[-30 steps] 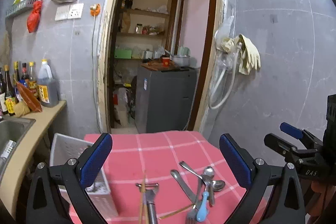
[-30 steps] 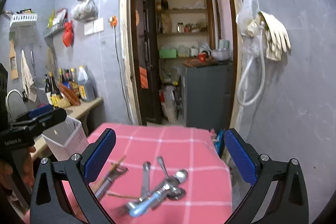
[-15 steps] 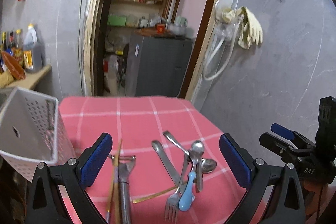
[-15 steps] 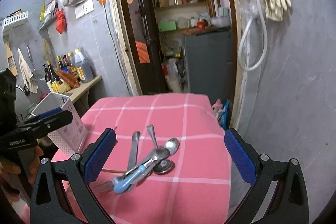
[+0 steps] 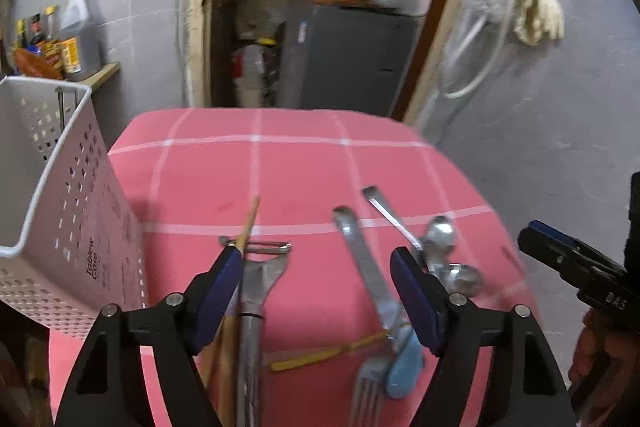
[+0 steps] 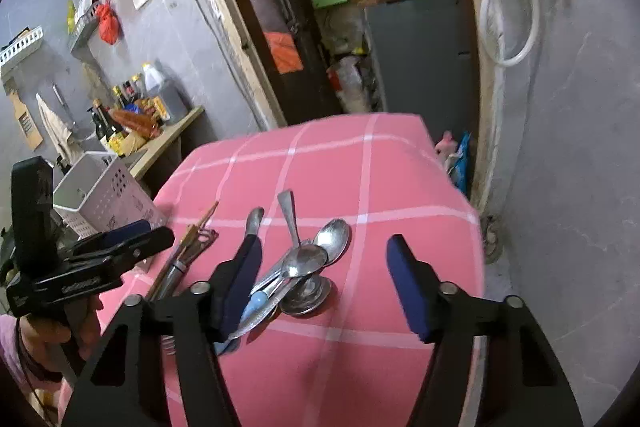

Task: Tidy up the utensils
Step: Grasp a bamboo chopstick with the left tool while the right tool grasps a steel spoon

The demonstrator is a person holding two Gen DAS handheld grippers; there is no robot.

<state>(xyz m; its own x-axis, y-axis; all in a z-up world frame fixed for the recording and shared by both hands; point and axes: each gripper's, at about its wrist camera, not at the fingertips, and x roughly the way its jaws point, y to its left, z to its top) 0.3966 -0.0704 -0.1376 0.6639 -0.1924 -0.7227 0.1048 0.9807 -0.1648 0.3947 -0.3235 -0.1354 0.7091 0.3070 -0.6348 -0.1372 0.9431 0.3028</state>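
Your left tongs (image 5: 318, 285) are closing with nothing gripped: only bare pink cloth lies between the pads, the peeler (image 5: 256, 283) and chopsticks (image 5: 246, 227) just by the left pad, a fork (image 5: 366, 383) by the right one. Your right tongs (image 6: 324, 281) are closing too, over the spoons (image 6: 320, 247) heaped on the worktop (image 6: 360, 163), not pressing any. The white basket (image 5: 60, 195) stands at the cloth's left edge, near the peeler.
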